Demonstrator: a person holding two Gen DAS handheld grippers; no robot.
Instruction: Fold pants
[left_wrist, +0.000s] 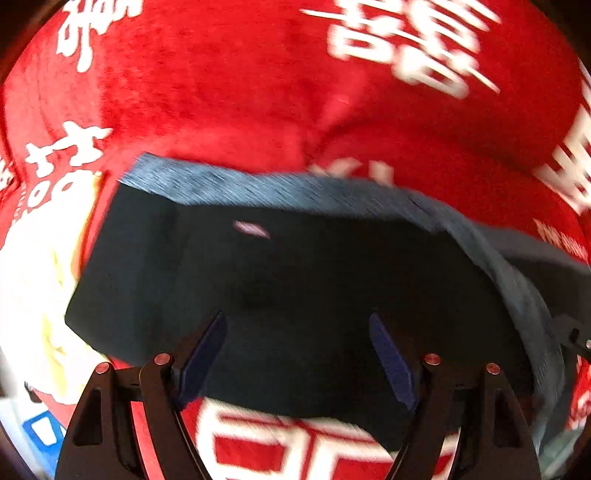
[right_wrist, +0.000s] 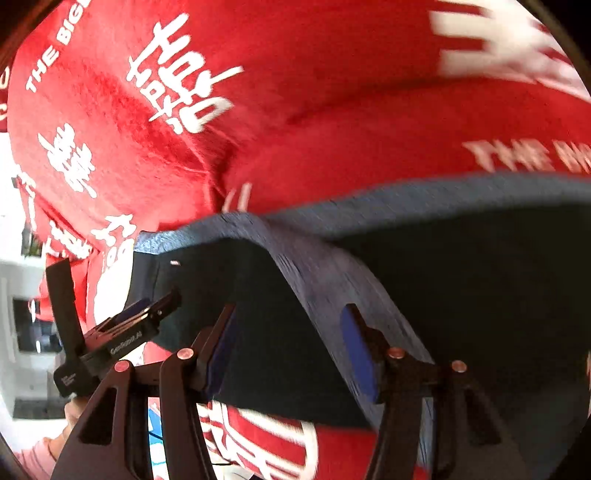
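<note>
Dark pants (left_wrist: 295, 288), folded on a red printed blanket (left_wrist: 229, 85), lie between and just beyond both grippers' fingers, left gripper (left_wrist: 297, 354) and right gripper (right_wrist: 291, 350) each spread apart and holding nothing; risk: a one-layer pinch on closing could drag the fold open.

My left gripper (left_wrist: 297, 354): black skeletal frames with triangular cut-outs, copper-coloured rivets at the pivots, dark blue pads (left_wrist: 391, 360). Right gripper (right_wrist: 291, 350) built the same. In the right view the left unit's black body carries small white lettering; pink sleeve (right_wrist: 35, 456) below it.
</note>
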